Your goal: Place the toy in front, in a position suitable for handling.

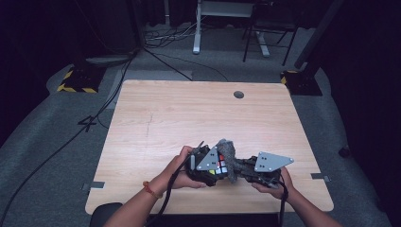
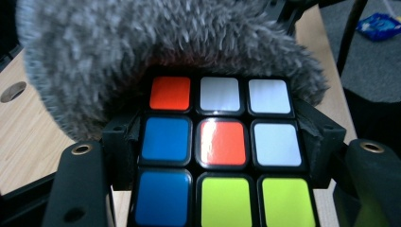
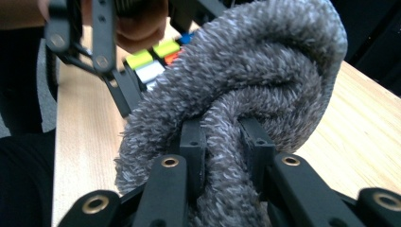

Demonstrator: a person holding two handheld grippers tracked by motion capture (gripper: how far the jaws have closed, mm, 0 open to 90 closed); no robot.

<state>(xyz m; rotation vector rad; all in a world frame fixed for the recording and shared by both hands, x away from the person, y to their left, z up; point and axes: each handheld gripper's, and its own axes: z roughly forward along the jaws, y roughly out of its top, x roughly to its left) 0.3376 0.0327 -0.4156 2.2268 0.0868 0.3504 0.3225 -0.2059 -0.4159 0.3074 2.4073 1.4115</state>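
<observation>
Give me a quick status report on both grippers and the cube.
Left gripper shut on multicoloured puzzle cube. Right gripper shut on fuzzy grey cloth, pressed over the cube's top. Nothing else on the wooden table.

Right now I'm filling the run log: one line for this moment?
left claw: shut on puzzle cube | right claw: shut on grey cloth | cloth on cube

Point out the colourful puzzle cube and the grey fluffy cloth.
colourful puzzle cube (image 2: 222, 144): left gripper view, on its red centre tile.
grey fluffy cloth (image 3: 265, 71): right gripper view, on its bunched upper fold.
</observation>
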